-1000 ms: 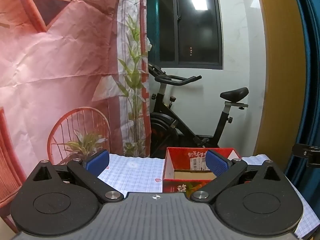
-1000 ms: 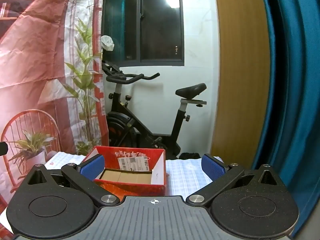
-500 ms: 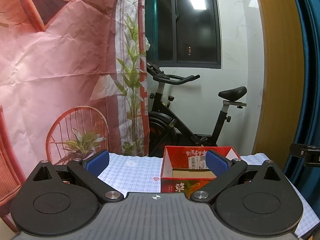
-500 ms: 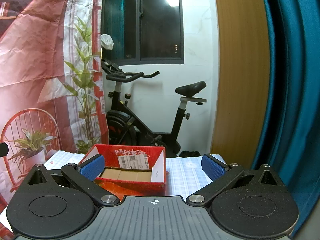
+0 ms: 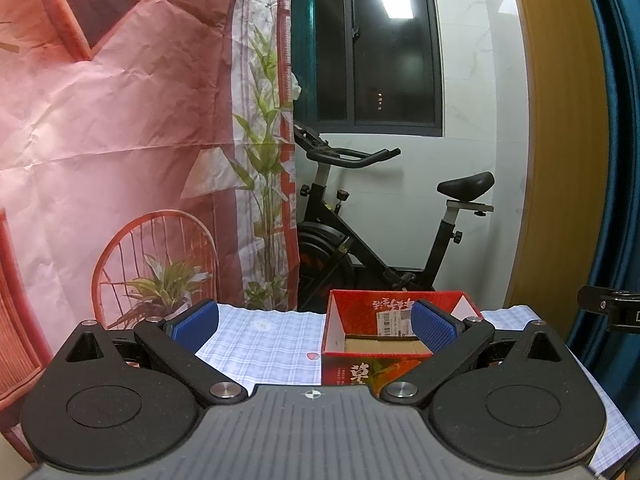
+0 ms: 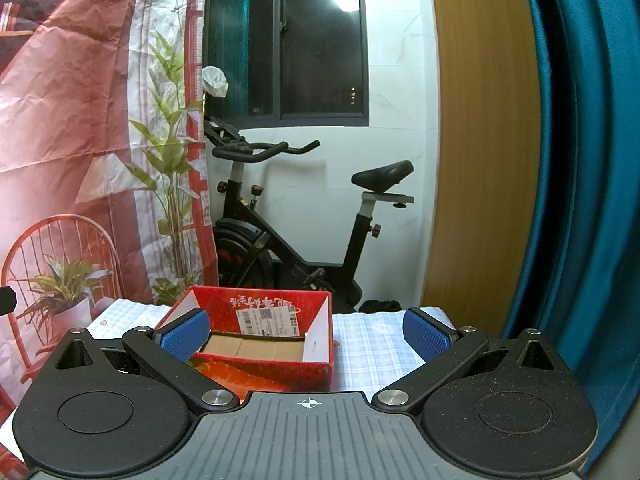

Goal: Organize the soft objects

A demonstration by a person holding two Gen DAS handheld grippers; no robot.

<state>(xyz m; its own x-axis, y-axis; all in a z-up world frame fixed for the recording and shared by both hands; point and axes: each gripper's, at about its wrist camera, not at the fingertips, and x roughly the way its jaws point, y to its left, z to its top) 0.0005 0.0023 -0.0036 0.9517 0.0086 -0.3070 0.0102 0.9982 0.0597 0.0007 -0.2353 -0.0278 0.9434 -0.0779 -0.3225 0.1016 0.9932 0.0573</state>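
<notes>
An open red cardboard box (image 5: 360, 322) stands on a table with a light blue checked cloth (image 5: 264, 344); its brown bottom looks bare. It also shows in the right wrist view (image 6: 256, 368). My left gripper (image 5: 315, 322) is open and empty, held above the table on the near side of the box, its right pad in front of the box's inside. My right gripper (image 6: 306, 330) is open and empty, its left pad over the box's left wall. No soft objects show in either view.
A black exercise bike (image 5: 384, 240) stands behind the table under a dark window. A pink printed backdrop (image 5: 120, 140) hangs at the left. A wooden panel (image 6: 480, 160) and blue curtain (image 6: 580, 160) are at the right. The right gripper's edge (image 5: 612, 308) shows at the far right.
Both views have shifted slightly; the box sits a little lower and more to the left in the left wrist view. Both grippers stay open and empty.
</notes>
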